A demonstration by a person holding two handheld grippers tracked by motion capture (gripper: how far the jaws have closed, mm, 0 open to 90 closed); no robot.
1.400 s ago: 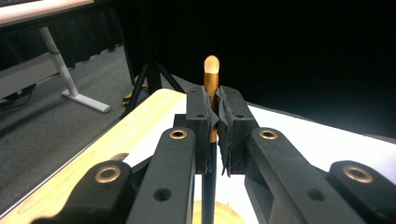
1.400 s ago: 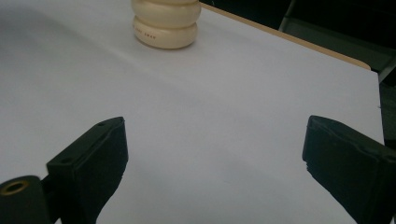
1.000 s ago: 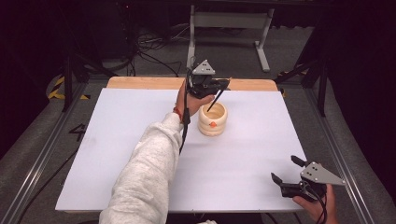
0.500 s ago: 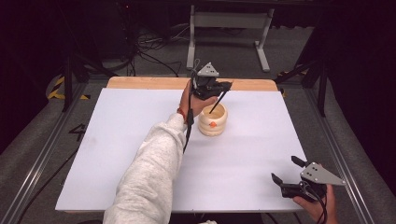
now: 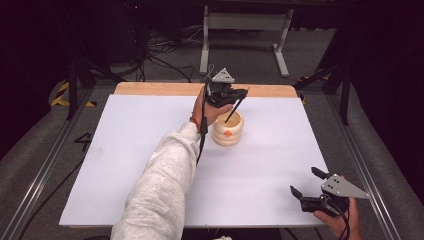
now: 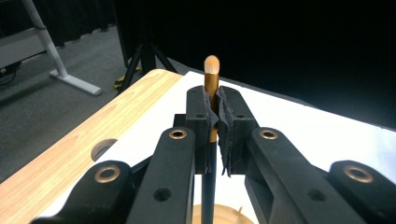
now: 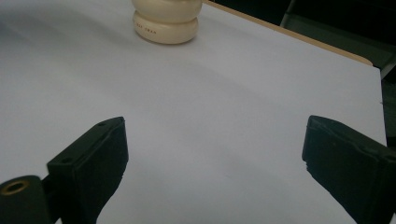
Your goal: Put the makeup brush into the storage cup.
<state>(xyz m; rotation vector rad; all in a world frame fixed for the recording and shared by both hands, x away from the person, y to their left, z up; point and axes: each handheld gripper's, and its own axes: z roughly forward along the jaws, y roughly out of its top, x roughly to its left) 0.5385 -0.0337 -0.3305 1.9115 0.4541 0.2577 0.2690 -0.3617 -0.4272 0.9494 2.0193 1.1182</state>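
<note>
Left gripper (image 5: pixel 235 100), held near the far edge of the tabletop (image 5: pixel 125 165), roughly at its middle; also seen from its own camera (image 6: pixel 214 122). Jaws clamped tight on a makeup brush (image 6: pixel 211 81), pads pressing the gold ferrule from both sides. Brush tip pale and rounded, rising past the pads in the left gripper view; black handle running down from the jaws and, in the high view (image 5: pixel 231 112), slanting into the mouth of a cream ribbed holder (image 5: pixel 228 131). Whether the handle end touches the inside of the holder: cannot tell. Holder standing upright on the white tabletop, just beside the left hand (image 5: pixel 210 112), toward the far edge and well apart from the near right corner. A small orange mark on its side facing the camera; shape unreadable. In the right gripper view, holder (image 7: pixel 166 21) at the top, with a short line of dark lettering on its lowest rib, too small and blurred to read. Right gripper (image 5: pixel 307 182) low at the near right corner of the tabletop, its grey three-cornered plate on top. Jaws spread wide (image 7: pixel 215 154), nothing between them but bare white surface. A strip of light wood (image 6: pixel 70 149) along the far edge of the tabletop.
</note>
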